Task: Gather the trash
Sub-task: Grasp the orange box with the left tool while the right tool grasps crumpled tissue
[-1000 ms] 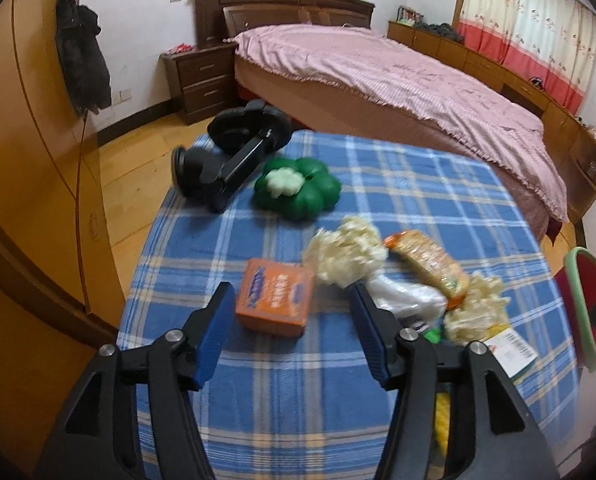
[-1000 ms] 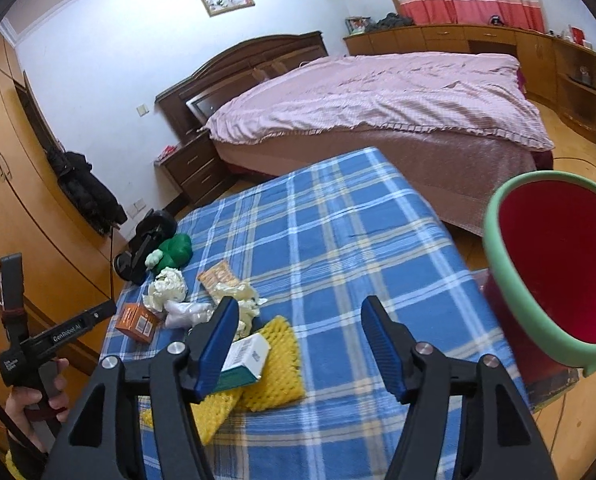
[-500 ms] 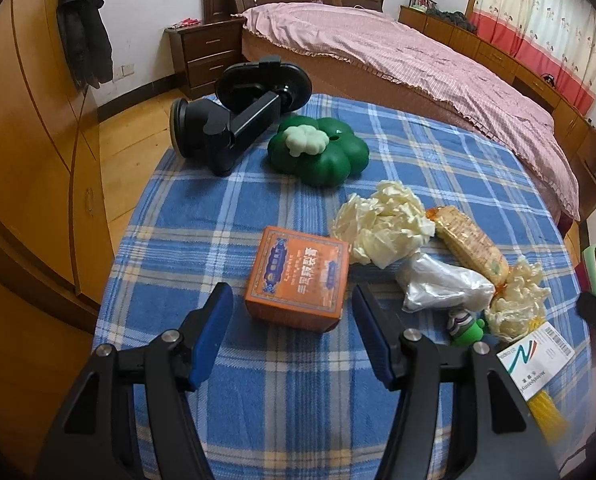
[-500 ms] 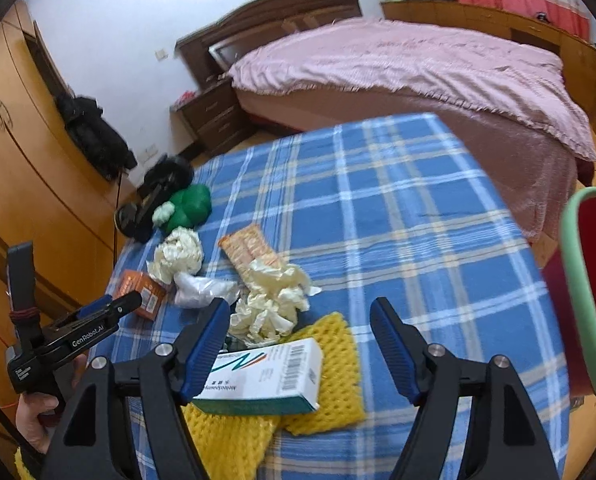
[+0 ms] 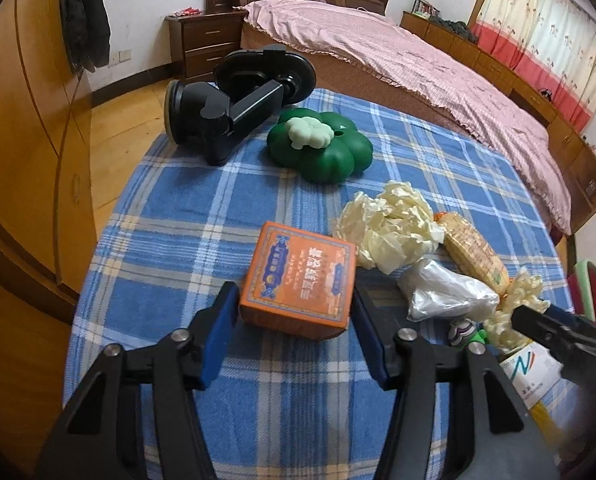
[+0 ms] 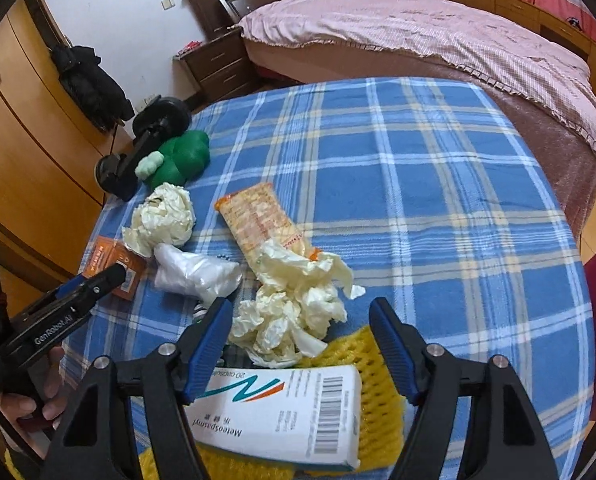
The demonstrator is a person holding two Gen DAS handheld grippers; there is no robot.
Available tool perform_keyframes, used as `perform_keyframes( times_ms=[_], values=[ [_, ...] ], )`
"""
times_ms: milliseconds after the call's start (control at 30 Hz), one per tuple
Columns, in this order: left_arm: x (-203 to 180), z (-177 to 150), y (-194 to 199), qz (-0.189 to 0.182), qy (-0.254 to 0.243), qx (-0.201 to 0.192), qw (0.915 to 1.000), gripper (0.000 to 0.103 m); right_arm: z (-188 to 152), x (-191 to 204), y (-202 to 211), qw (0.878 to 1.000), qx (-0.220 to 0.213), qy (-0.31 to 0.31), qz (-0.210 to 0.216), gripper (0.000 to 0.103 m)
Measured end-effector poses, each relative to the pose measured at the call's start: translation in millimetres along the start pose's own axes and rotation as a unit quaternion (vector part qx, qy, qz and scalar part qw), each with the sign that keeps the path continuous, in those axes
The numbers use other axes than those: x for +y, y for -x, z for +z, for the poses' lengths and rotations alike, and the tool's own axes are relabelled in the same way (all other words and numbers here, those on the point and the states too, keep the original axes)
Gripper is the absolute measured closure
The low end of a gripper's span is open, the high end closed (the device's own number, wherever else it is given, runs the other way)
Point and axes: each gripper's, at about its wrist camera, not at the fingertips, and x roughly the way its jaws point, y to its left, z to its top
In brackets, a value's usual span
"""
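Note:
An orange box point(image 5: 302, 282) lies on the blue plaid table point(image 5: 186, 216); my left gripper point(image 5: 294, 312) is open, its blue pads on either side of the box's near end. My right gripper point(image 6: 302, 324) is open around a crumpled tissue wad point(image 6: 294, 312), above a white medicine box point(image 6: 282, 416) on yellow foam netting point(image 6: 374, 364). Another tissue ball point(image 6: 164, 216), a clear plastic bag point(image 6: 196, 272) and an orange snack wrapper point(image 6: 258, 220) lie between. The left gripper also shows in the right wrist view point(image 6: 110, 276).
A green pumpkin-shaped object point(image 5: 320, 150) and a black suction mount point(image 5: 234, 108) sit at the table's far side. A red bin with a green rim point(image 5: 594, 296) stands right of the table. A bed point(image 6: 438, 28) and a wardrobe point(image 5: 22, 140) flank it.
Both grippers have moved forward and down: the left one now straddles the orange box, the right one has closed in over the tissue wad and medicine box.

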Motion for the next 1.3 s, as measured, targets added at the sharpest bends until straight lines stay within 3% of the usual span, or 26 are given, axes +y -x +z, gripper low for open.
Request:
perform_keyframes(
  times_ms=[100, 267, 367, 967, 1300],
  values=[
    [0, -1, 0, -0.001, 0.001, -0.003, 1.0000, 0.046, 0, -1, -6, 1.000, 0.010, -0.005, 0.010, 0.040],
    [0, -3, 4, -0.012, 0.004, -0.013, 0.9998, 0.048, -3, -7, -11, 0.998, 0.014, -0.031, 0.047, 0.066],
    [-2, -4, 9, -0.016, 0.005, -0.020, 0.9997, 0.049, -4, -7, -6, 0.998, 0.000, -0.032, 0.057, 0.073],
    [-52, -11, 59, -0.087, -0.025, -0.057, 0.9943, 0.049, -12, -16, 52, 0.991, -0.095, -0.050, 0.084, 0.075],
    [-86, -15, 78, -0.119, -0.040, -0.067, 0.9899, 0.049, -30, -28, 103, 0.984, -0.160, -0.058, 0.055, 0.075]
  ],
)
